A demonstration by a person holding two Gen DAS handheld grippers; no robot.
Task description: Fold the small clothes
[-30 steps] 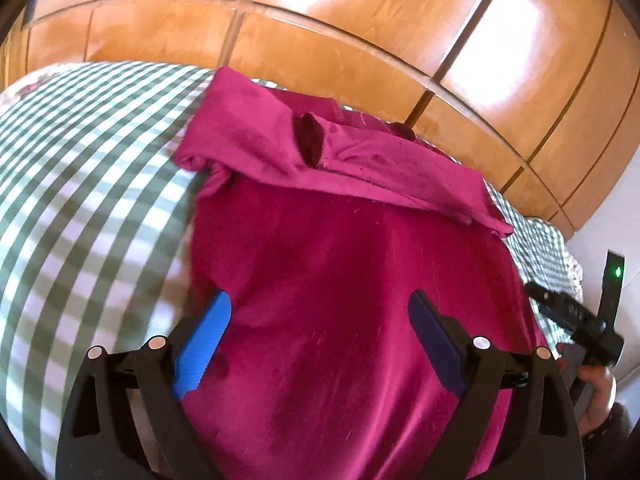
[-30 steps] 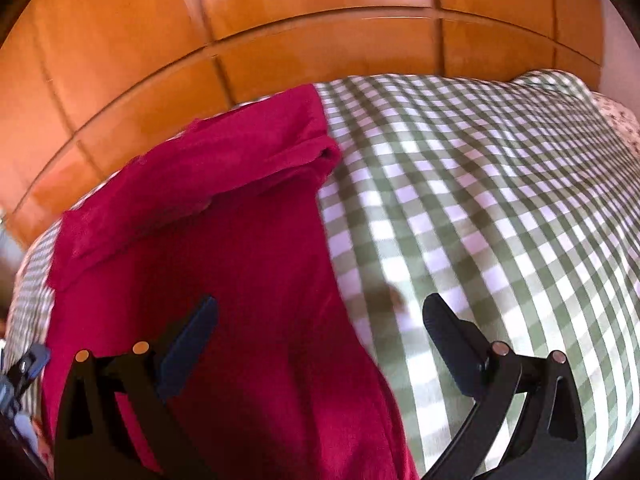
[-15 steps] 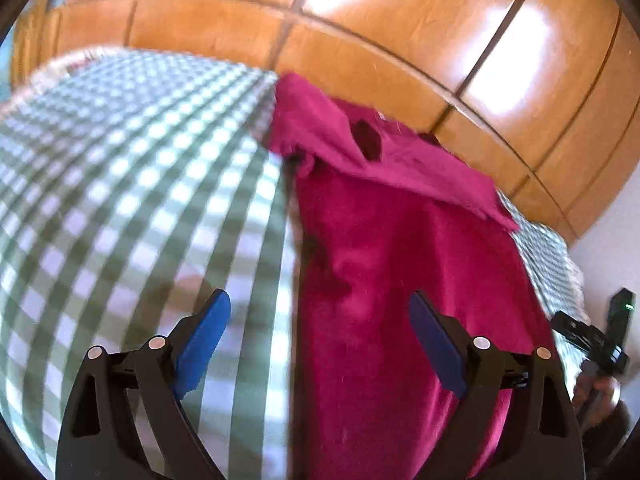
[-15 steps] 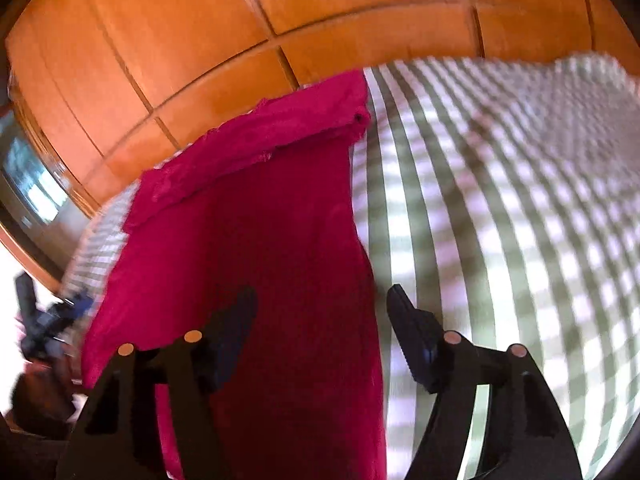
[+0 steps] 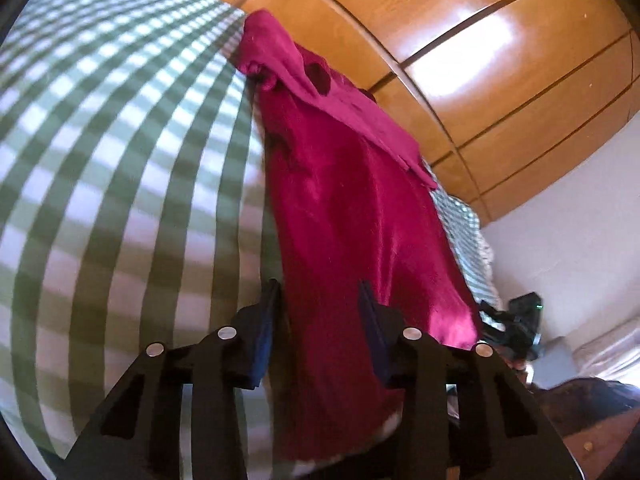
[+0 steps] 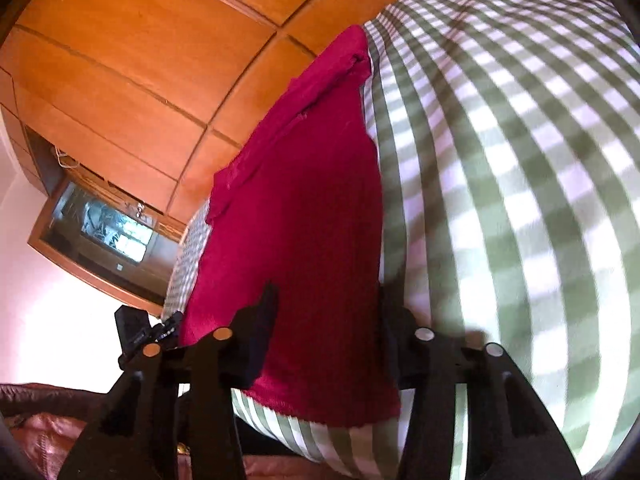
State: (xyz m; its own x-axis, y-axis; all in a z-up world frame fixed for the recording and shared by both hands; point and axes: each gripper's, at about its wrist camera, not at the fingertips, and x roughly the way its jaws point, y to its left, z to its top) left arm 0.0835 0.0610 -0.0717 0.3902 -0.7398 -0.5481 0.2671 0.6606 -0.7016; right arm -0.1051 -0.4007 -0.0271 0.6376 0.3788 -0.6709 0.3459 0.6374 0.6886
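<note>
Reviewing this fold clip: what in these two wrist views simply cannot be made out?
- Left wrist: whether the left gripper, whose jaws have just been closing, pinches the red garment; cloth between its fingers hides contact.
- Right wrist: the same for the right gripper, its jaws also just closing.
- Left wrist: the garment's near hem, behind the gripper frame.
- Both views: the checked cloth, motion-blurred.
- Right wrist: the glass-fronted cabinet's contents, too small.

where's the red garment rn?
The red garment lies flat on the green checked cover, its far end near the wooden panelling. In both wrist views its near corners sit between the gripper fingers.
</note>
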